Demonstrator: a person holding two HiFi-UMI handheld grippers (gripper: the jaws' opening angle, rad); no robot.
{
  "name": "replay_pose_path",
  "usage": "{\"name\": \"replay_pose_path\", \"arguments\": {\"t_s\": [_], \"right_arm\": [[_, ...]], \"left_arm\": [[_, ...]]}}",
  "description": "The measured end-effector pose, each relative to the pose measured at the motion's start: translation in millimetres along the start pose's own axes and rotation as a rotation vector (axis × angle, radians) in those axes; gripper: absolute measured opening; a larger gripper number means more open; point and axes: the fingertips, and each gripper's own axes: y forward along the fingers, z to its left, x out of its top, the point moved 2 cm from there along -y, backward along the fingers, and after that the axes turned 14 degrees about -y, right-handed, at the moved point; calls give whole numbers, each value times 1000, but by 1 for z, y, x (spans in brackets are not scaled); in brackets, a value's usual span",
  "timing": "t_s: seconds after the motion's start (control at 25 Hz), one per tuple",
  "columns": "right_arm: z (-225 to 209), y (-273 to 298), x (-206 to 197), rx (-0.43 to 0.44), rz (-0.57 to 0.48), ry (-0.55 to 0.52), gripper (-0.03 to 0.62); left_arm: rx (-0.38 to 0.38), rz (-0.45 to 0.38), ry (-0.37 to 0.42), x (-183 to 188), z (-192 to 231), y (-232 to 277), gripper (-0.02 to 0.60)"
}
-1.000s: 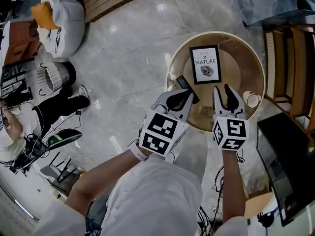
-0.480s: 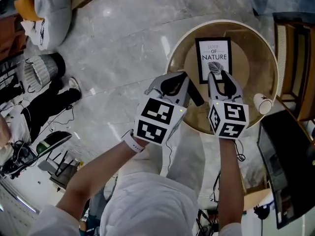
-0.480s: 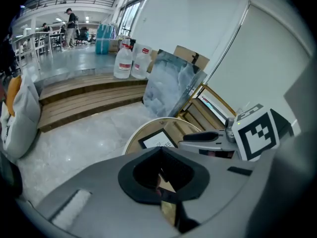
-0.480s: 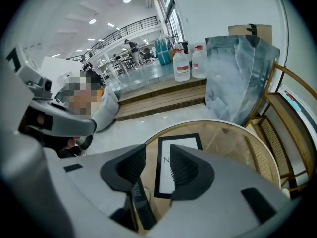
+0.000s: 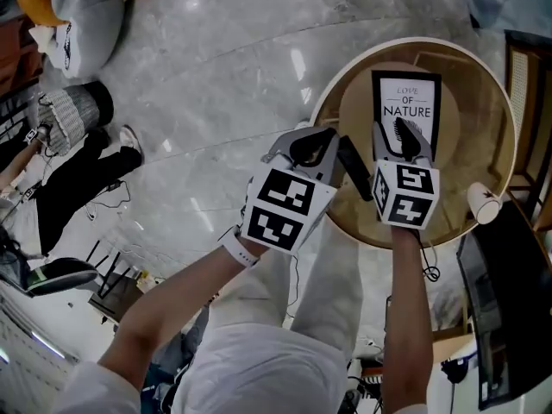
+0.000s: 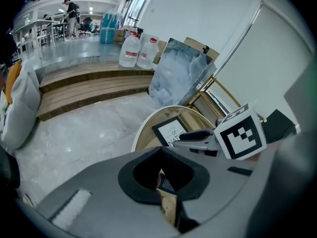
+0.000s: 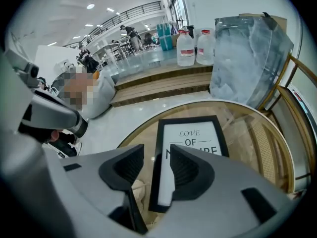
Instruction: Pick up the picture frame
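The black picture frame with white paper is lying flat on the round glass table. It is not picked up yet. The right gripper is hanging just over the frame's near left edge. Its jaws are a little apart and holding nothing. The left gripper is sitting beside it, jaws pressed together and empty. Grabbing and lifting are left, I think. The frame's long side is pointing away from the person, with its words the right way up for them.

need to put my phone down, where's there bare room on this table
Bare glass right of the frame, out to the table rim; a strip on its left. The near edge is crowded: left gripper, right gripper and a cup.
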Motion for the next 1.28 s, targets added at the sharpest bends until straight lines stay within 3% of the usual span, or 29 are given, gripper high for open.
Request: {"name": "replay_pose_path", "arguments": {"t_s": [0.32,0.6,0.72,0.92,1.28], "right_arm": [[7,42,-13,6,67,-12,177],[4,57,-18,-78,139,-33,178],[5,56,-23,-124,185,-55,114],[6,57,-18,-202,252,-133,115],[7,57,-20,-230,276,-83,61]], "left_arm": [[15,9,-59,-1,30,22,-8],[1,30,-46,-6,35,25,-8],[14,38,-71,-11,40,17,-8],[16,21,-71,-4,45,10,-8],[36,5,-90,-9,52,3,-8]]}}
